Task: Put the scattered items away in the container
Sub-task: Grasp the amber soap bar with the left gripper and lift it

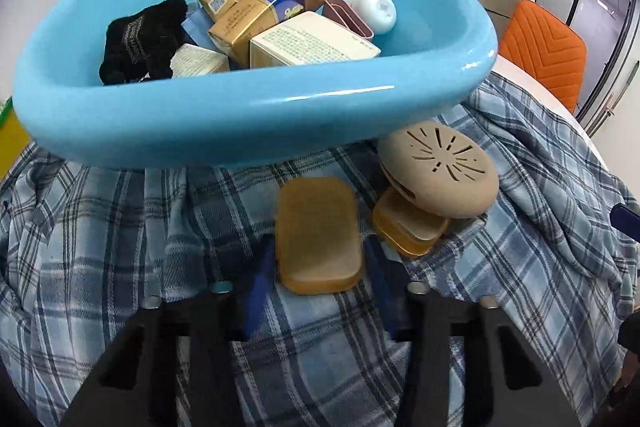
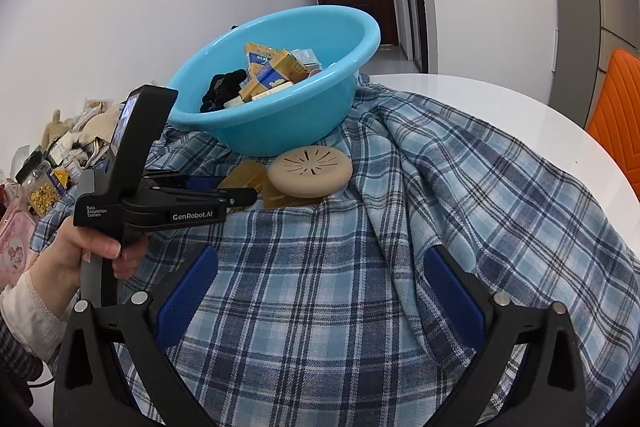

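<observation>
A flat amber plastic box lies on the plaid cloth just in front of the blue basin. My left gripper is shut on it, one blue pad against each long side. A second amber box lies to its right, partly under a beige round case with slots. The basin holds several cartons, a black fuzzy item and a white bottle. In the right wrist view my right gripper stands open over bare cloth, well short of the basin and the beige case. A hand carries the left gripper.
The cloth lies in folds over a white round table. An orange chair stands past the table's right edge. Jars and bags are piled at the far left. A yellow object touches the basin's left side.
</observation>
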